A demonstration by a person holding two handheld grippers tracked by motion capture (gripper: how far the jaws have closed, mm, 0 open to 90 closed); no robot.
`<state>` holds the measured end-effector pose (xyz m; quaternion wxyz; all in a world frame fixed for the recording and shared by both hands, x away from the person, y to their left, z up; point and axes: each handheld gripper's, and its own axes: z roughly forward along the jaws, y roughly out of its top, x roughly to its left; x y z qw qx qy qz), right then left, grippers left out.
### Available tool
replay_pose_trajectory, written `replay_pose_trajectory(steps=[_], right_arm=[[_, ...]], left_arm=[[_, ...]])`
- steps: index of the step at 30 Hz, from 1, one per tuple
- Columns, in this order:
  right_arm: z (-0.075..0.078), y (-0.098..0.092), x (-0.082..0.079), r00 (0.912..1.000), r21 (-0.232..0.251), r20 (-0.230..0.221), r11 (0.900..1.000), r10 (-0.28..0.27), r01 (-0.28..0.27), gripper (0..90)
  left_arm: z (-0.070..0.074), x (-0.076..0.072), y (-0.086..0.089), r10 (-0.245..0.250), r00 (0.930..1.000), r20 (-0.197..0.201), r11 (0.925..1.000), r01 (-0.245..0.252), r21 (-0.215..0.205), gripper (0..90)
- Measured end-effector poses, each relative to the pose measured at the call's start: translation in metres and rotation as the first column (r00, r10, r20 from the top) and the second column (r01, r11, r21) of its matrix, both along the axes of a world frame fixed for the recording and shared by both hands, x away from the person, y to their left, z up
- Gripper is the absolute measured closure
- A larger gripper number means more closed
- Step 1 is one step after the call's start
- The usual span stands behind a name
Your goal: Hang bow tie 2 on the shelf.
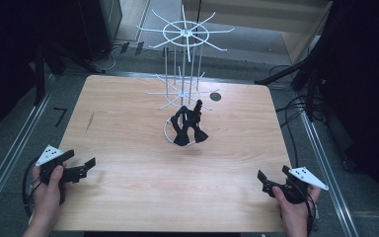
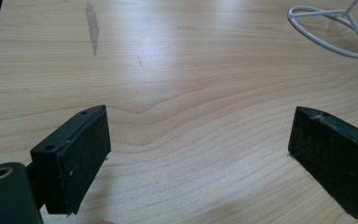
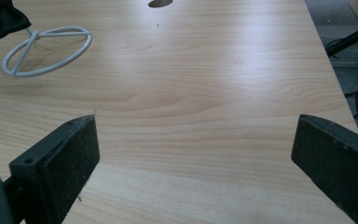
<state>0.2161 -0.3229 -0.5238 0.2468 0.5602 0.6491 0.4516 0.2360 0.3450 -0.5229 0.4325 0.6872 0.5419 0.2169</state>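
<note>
Both grippers parked at the near table corners, nothing held.
Left gripper and right gripper: jaws wide apart, empty, over the light wooden table. Black fabric bundle hangs on the white wire rack at table centre, well apart from both.

The wooden table lay bare between the left gripper and right gripper, allowing free passage across the near half. A white wire rack stood at centre rear, its prongs spreading outward. Black items hung low over its ring base, obstructing central approach.
</note>
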Motion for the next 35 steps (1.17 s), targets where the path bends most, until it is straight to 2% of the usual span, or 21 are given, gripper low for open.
replay_pose_trajectory(steps=[9, 24, 33, 35], right_arm=[[-0.006, -0.014, -0.007, 0.9997, -0.013, -0.010, 1.000, -0.020, 0.020, 1.3], [-0.014, -0.039, -0.023, 0.9976, 0.004, -0.033, 0.998, -0.061, 0.061, 1.4], [-0.018, -0.041, -0.027, 0.9974, 0.014, -0.047, 0.998, -0.055, 0.055, 1.4], [-0.018, -0.040, -0.026, 0.9977, 0.012, -0.046, 0.999, -0.051, 0.051, 1.4]], left_arm=[[0.000, 0.000, 0.000, 0.000, 1.0000, 0.000, 1.0000, 0.000, -0.001, 6.0], [0.000, 0.000, 0.000, 0.001, 1.0000, 0.000, 1.0000, -0.001, 0.000, 6.0], [0.000, 0.001, 0.000, -0.004, 1.0000, -0.007, 1.0000, 0.004, -0.007, 6.0], [0.000, 0.001, 0.001, -0.010, 0.9998, -0.019, 0.9999, 0.010, -0.010, 6.0]])
